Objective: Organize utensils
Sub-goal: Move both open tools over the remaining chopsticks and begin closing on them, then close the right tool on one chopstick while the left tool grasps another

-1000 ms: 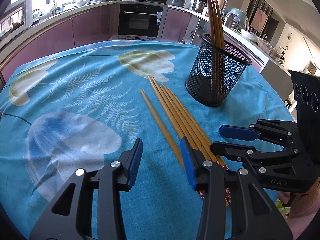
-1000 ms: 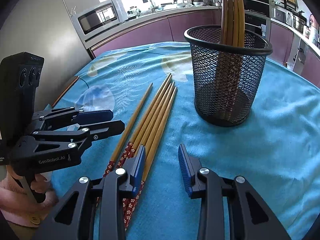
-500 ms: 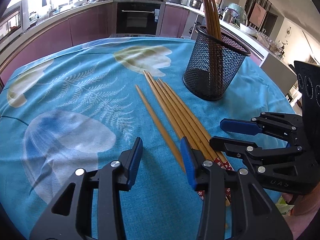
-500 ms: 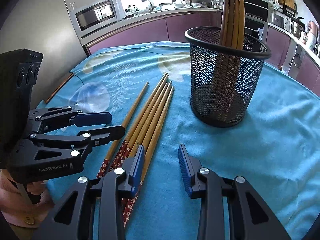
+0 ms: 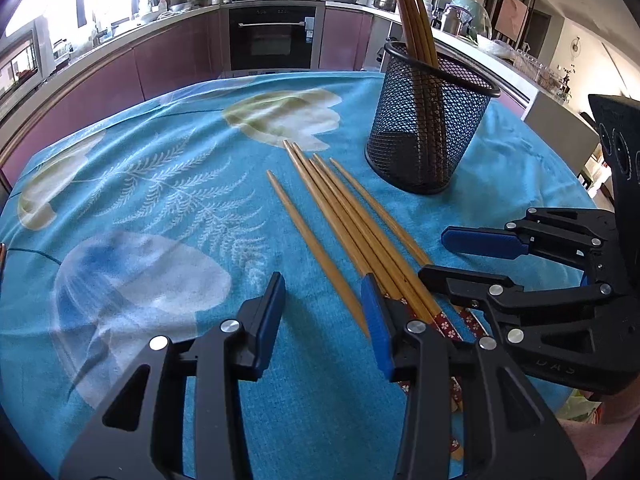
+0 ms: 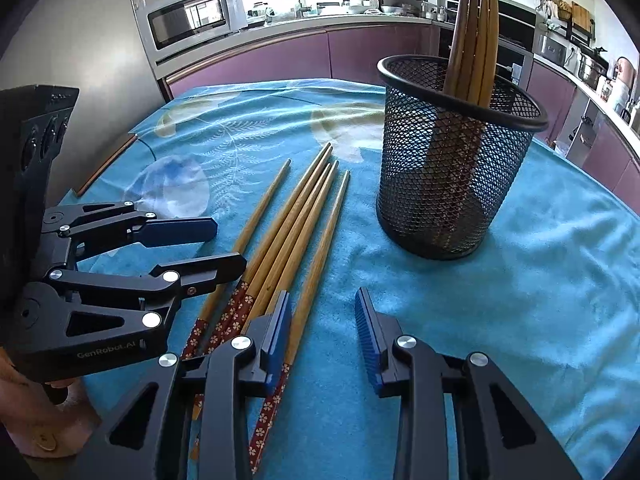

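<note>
Several wooden chopsticks with red flowered ends lie side by side on the blue tablecloth, also in the right wrist view. A black mesh cup stands upright behind them with several chopsticks in it, also in the right wrist view. My left gripper is open and empty over the left edge of the bundle's near ends. My right gripper is open and empty over the bundle's right edge. Each gripper shows in the other's view, the right one and the left one.
The round table carries a blue cloth with leaf and flower prints. Kitchen cabinets, an oven and a microwave stand beyond the table's far edge.
Both grippers have moved slightly forward and lower toward the chopsticks; the cup and bundle look nearer. Nothing on the table has moved, and both grippers stay open.
</note>
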